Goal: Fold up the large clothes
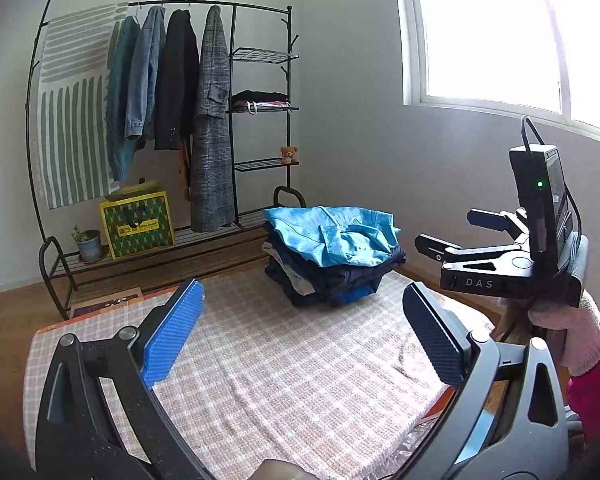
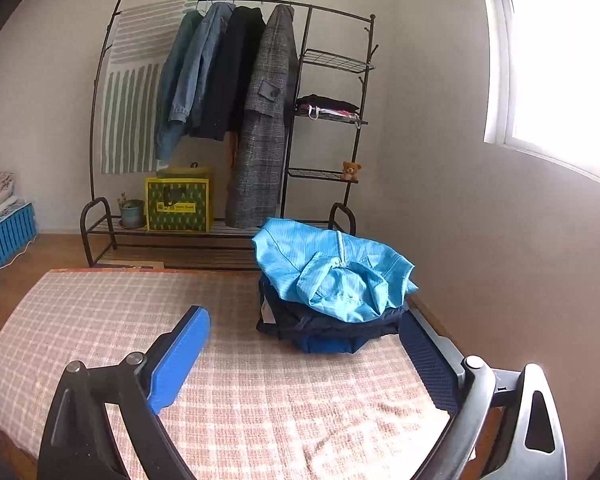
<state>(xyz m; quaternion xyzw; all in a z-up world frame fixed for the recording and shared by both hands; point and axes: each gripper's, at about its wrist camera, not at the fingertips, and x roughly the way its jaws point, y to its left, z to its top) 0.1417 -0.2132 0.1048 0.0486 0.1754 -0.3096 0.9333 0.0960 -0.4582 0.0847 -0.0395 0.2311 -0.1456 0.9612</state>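
Turquoise cloth caps the stack of folded clothes (image 2: 332, 280), which sits at the far right corner of the checked table cover (image 2: 140, 320), close to that edge. Both the left gripper (image 1: 300, 344) and the right gripper (image 2: 300, 356) hang over the cover on the near side of the stack, fingers spread wide with nothing between them. That turquoise shirt (image 1: 332, 236) lies rumpled and overhangs the layers beneath; a careless brush from the right gripper could tip the stack off the cover's edge.
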